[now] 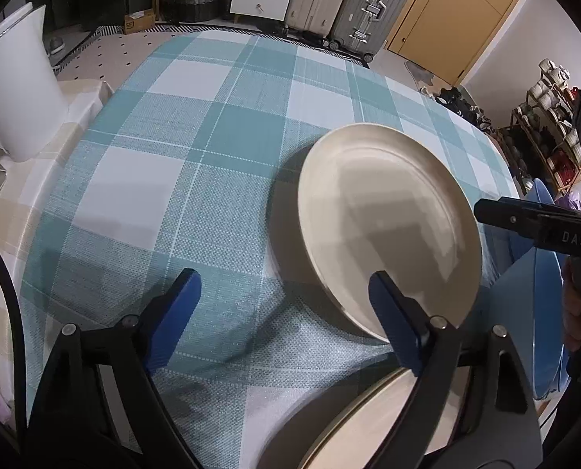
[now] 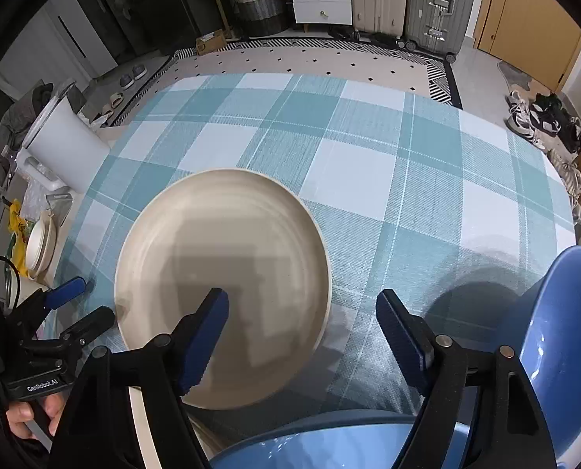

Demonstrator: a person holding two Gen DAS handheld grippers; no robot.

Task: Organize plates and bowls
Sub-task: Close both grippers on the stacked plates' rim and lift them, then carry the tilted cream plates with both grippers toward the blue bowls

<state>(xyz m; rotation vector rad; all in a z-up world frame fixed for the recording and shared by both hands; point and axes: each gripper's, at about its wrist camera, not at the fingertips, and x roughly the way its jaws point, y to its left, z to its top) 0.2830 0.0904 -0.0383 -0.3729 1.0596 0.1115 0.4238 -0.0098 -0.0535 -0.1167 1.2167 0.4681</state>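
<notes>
From my left gripper (image 1: 286, 312), jaws wide and empty, the empty beige plate (image 1: 388, 226) lies on the plaid cloth (image 1: 196, 179), its near rim beside my right finger. From my right gripper (image 2: 302, 328), also wide and empty, the plate sits under its left finger; blue bowls (image 2: 564, 332) lie right, suitcases behind.

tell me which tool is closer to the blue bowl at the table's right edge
Right. The right tool hangs open just beside the blue bowl, a finger near its rim. The left tool is farther, across the beige plate.
</notes>
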